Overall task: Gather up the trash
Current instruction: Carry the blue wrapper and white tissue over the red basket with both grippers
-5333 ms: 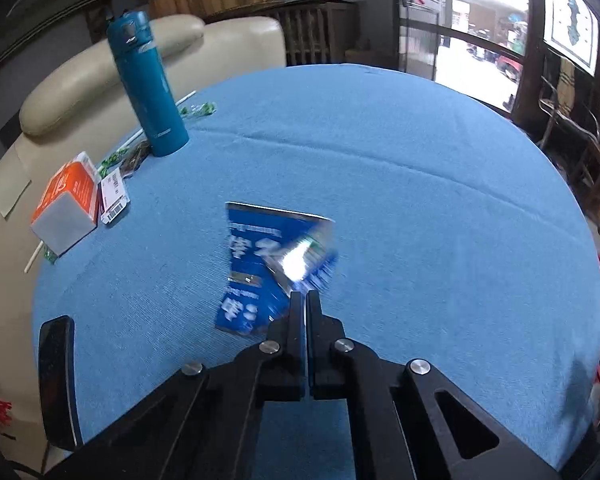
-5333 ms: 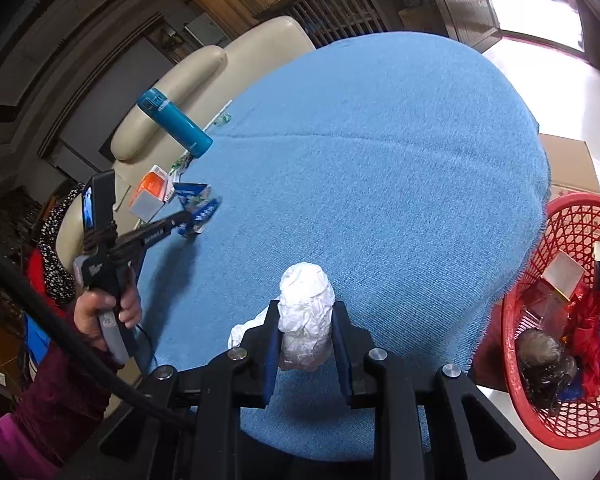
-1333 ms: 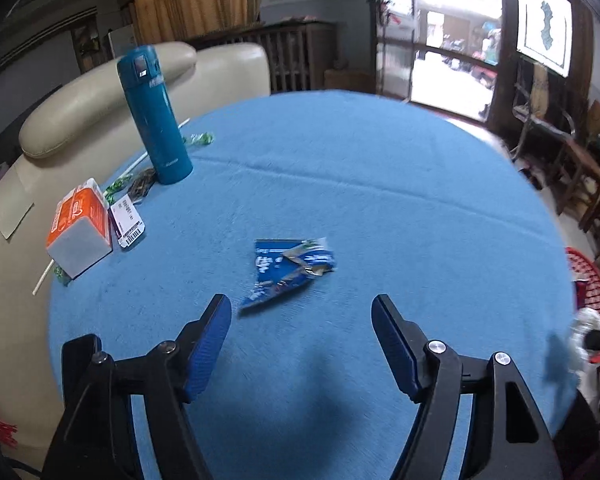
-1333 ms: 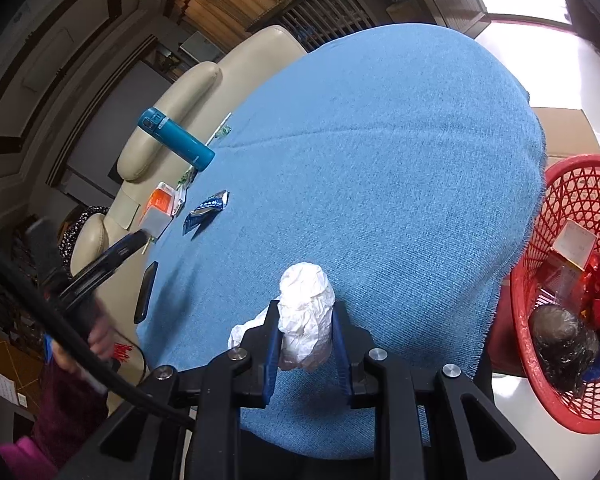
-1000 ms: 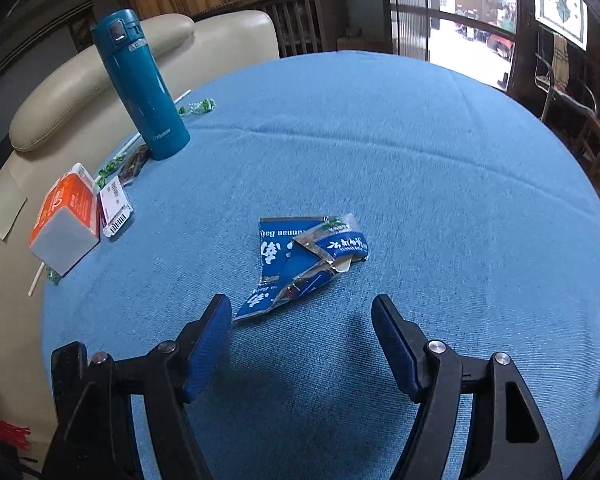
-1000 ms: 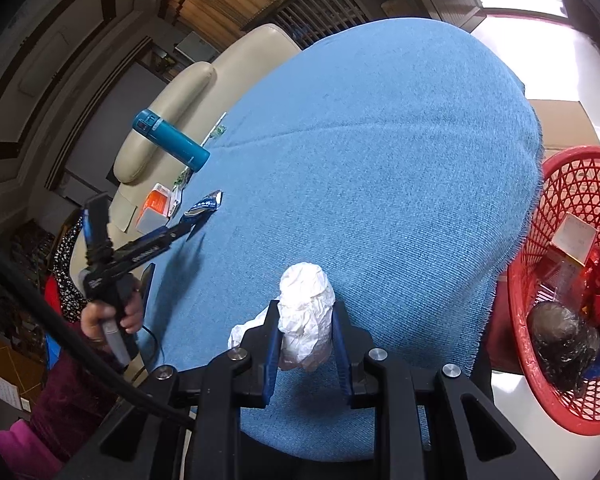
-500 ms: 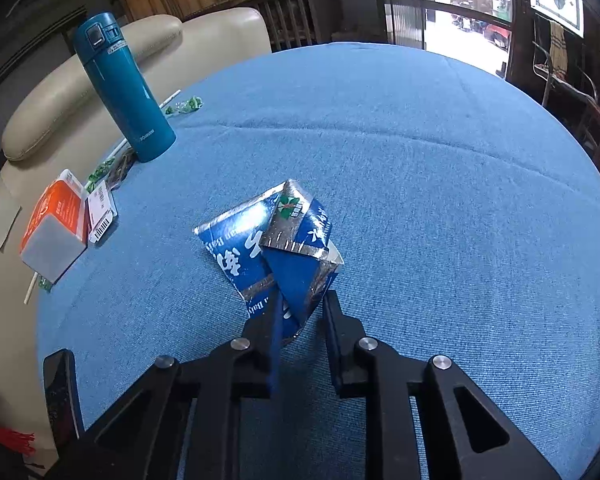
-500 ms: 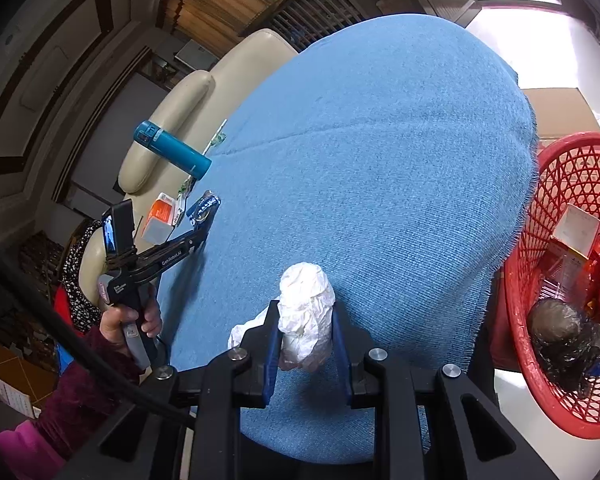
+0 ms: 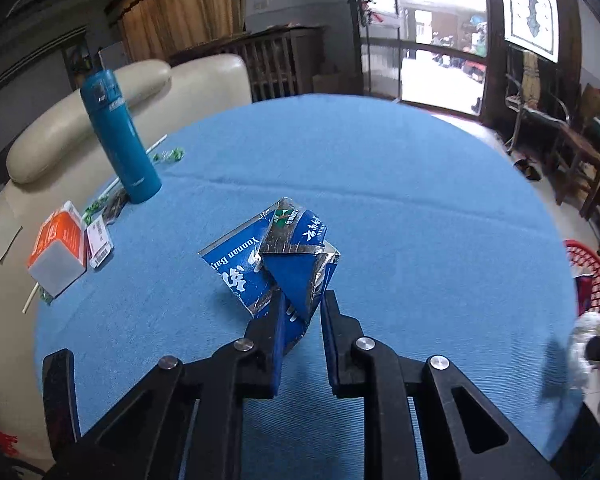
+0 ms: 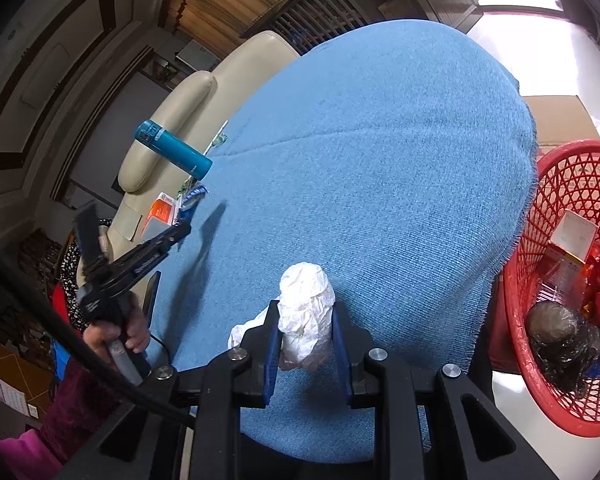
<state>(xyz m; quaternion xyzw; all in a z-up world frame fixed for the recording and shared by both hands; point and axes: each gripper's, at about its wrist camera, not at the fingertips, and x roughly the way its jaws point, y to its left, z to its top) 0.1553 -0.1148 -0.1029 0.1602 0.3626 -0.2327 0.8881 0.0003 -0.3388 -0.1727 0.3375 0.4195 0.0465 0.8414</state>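
My left gripper (image 9: 302,300) is shut on a crumpled blue and silver foil wrapper (image 9: 276,256) and holds it above the round blue table (image 9: 400,208). In the right wrist view the left gripper (image 10: 180,230) shows at the table's left edge, with the wrapper (image 10: 194,196) at its tip. My right gripper (image 10: 306,320) is shut on a wad of white tissue (image 10: 306,308) over the table's near edge. The tissue also shows in the left wrist view (image 9: 588,336). A red trash basket (image 10: 540,184) stands on the floor to the right, holding several pieces of trash.
A teal flask (image 9: 118,136) stands at the table's far left. An orange and white carton (image 9: 56,254), a white label card (image 9: 99,242) and green candy wrappers (image 9: 170,155) lie nearby. A black phone (image 9: 60,392) lies at the near left edge. A cream sofa (image 9: 80,96) is behind.
My left gripper was open over the wrapper lying on the table; it closed on the wrapper and lifted it. My right gripper has kept the tissue, barely moving.
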